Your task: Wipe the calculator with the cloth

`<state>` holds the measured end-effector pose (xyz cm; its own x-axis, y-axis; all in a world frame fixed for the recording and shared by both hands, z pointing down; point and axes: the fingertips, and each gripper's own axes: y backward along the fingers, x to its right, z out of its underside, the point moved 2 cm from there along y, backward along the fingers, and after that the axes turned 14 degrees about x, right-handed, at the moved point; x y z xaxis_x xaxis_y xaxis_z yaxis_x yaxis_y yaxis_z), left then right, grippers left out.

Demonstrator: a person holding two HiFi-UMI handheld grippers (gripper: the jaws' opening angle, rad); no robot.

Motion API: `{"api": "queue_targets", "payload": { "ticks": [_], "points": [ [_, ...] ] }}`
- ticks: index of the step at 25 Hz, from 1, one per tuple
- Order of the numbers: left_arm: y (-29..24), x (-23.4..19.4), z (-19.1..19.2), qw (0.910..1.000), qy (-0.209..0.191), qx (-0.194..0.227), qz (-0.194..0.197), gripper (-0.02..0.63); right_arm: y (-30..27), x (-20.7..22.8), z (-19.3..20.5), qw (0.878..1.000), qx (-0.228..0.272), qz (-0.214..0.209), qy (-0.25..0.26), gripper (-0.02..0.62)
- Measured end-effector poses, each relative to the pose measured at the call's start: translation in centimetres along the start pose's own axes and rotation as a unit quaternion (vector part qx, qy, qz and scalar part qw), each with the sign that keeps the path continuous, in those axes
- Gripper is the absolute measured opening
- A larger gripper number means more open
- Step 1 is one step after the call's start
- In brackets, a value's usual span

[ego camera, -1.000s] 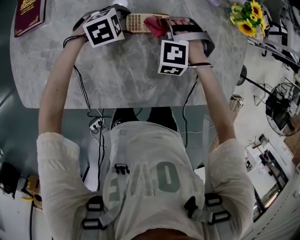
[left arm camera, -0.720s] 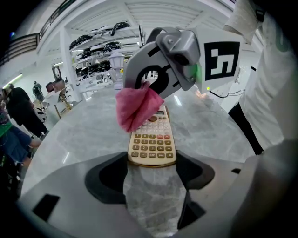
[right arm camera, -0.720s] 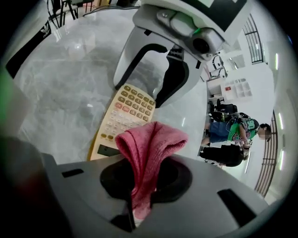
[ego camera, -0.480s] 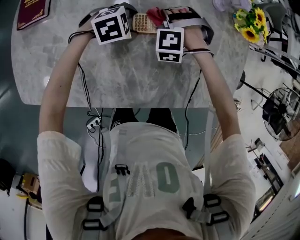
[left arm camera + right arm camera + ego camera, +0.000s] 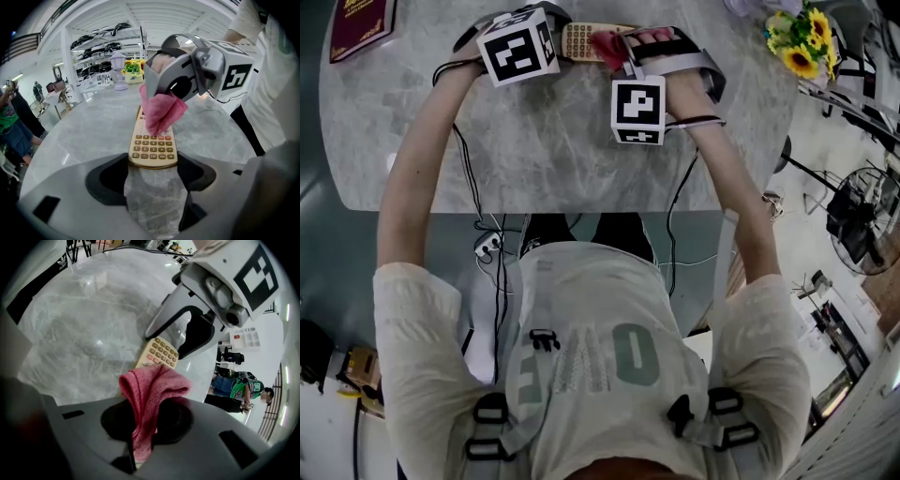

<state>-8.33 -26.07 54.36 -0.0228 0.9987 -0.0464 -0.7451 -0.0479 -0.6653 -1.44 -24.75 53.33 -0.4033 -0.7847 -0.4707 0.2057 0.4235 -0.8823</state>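
A beige calculator (image 5: 579, 42) (image 5: 152, 143) (image 5: 161, 351) lies on the grey marble table (image 5: 544, 141) near its far edge. My left gripper (image 5: 553, 39) (image 5: 153, 165) is closed on the calculator's near end, one jaw at each side edge. A pink cloth (image 5: 609, 45) (image 5: 161, 111) (image 5: 151, 389) hangs bunched from my right gripper (image 5: 623, 54) (image 5: 140, 420), which is shut on it. The cloth's lower fold rests on the calculator's upper keys and display. The right gripper comes in from the right, tilted steeply down.
A dark red book (image 5: 361, 23) lies at the table's far left corner. Sunflowers (image 5: 797, 42) (image 5: 132, 70) stand at the far right, next to a small lamp (image 5: 117, 70). The table's near edge (image 5: 544, 214) runs in front of the person. People stand in the background (image 5: 243, 387).
The right gripper with the cloth slid across the calculator toward the left gripper, then drew back toward the person and rolled a little. The left gripper kept its hold and stayed put.
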Motion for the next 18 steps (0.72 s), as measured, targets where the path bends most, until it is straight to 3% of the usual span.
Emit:
{"api": "queue_targets", "payload": {
  "ticks": [8, 18],
  "points": [
    [0.0, 0.3, 0.2, 1.0000, 0.002, -0.002, 0.001, 0.336, 1.2, -2.8, -1.4, 1.000, 0.007, -0.007, -0.004, 0.054],
    [0.0, 0.2, 0.1, 1.0000, 0.000, -0.003, 0.001, 0.336, 1.7, -2.1, -1.4, 1.000, 0.024, -0.013, -0.016, 0.054]
  ]
}}
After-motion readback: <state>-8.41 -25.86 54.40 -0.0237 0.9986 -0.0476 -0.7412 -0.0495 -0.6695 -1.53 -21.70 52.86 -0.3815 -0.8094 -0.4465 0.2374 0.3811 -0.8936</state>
